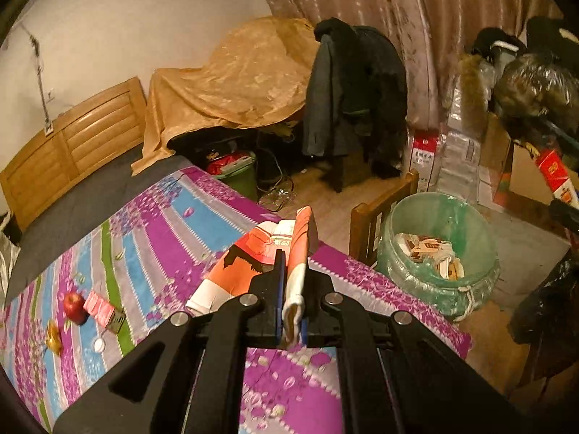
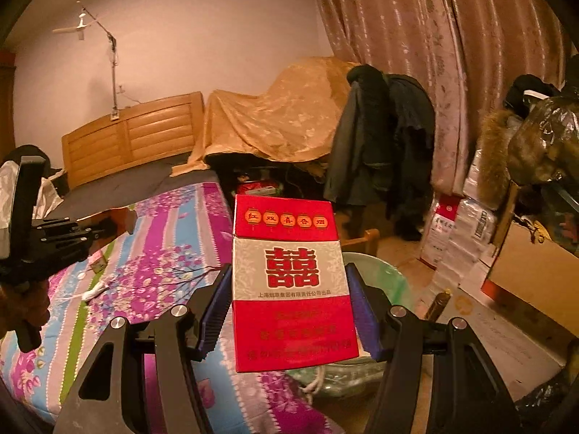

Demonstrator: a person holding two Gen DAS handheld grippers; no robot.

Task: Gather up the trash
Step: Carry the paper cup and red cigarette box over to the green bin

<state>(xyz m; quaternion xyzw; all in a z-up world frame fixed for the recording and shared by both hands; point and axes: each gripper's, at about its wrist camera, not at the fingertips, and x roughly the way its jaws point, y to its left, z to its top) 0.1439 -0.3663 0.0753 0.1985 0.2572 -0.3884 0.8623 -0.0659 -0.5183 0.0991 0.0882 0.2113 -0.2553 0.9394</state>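
The left gripper (image 1: 291,285) is squeezed tight on a flat orange and white wrapper (image 1: 253,264), and the wrapper sticks out past the tips, up in the air over the bed (image 1: 173,224). The right gripper (image 2: 293,311) holds a red and white cigarette box (image 2: 293,282) between its blue pads (image 2: 365,314), one pad on each side of the box, and the box stands up straight. The bed has a cover with purple, blue and green stripes and little flowers. Beside the bed, on the floor, there is a round bin with a green bag (image 1: 441,253) in it, and some paper bits and small boxes lie inside. A wooden chair (image 1: 376,217) stands between the bed and the bin. On the bed cover, far from the bin, lie a red apple (image 1: 74,307), a small pink carton (image 1: 103,311) touching the apple, a yellow scrap (image 1: 54,338) and a little white cap (image 1: 98,343). In the right wrist view the left gripper shows at the left edge, over the bed, with a hand (image 2: 21,307) under it
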